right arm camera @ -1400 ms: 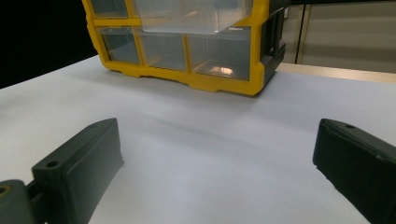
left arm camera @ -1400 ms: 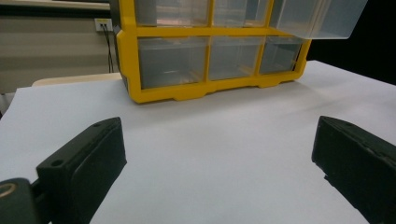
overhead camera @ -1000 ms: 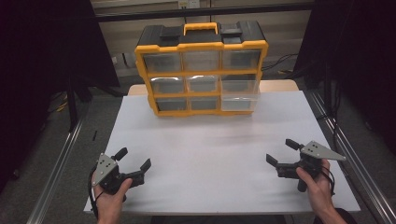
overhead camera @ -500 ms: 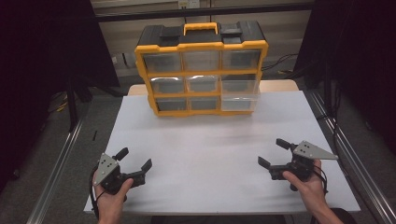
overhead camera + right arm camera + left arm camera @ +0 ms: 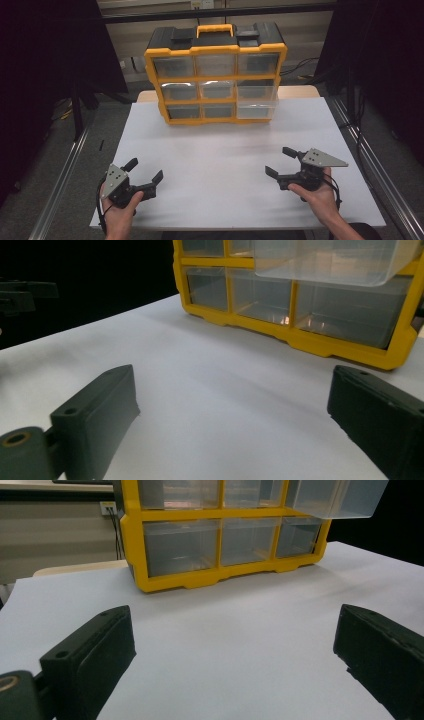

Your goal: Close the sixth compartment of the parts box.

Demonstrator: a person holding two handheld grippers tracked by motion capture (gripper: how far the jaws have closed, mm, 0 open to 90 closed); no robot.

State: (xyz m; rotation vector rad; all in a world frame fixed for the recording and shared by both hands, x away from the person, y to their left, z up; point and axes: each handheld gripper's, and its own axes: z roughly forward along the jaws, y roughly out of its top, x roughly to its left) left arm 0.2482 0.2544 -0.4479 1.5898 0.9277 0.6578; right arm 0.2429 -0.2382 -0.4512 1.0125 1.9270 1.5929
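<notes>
High view: right gripper (image 5: pixel 280 161) sits low over the near right part of the white table (image 5: pixel 215 160), held in the person's right hand (image 5: pixel 315 192). Its jaws stand wide with nothing between them, though they have just been closing a little, and they point left and slightly away, toward the cabinet. Left gripper (image 5: pixel 145 169) is held in the left hand (image 5: pixel 120 202) over the near left part of the table, jaws likewise spread wide and empty, aimed right and away.

Right gripper view: the two black jaws rise at either side of bare table surface; the cabinet lies ahead, well apart from the tips.

Drawer cabinet (image 5: pixel 216 75) stands upright at the far middle of the table, front face toward the person. Its long axis runs left to right across the table. Frame is yellow, the top black with a yellow carry handle (image 5: pixel 214 30). The front holds three rows of three clear plastic drawers. One pulled-out drawer (image 5: pixel 256 97), at the right end of the middle row, projects forward of the frame; the others sit flush. Drawer contents cannot be made out. Left gripper view shows the same projecting drawer at upper right.
</notes>
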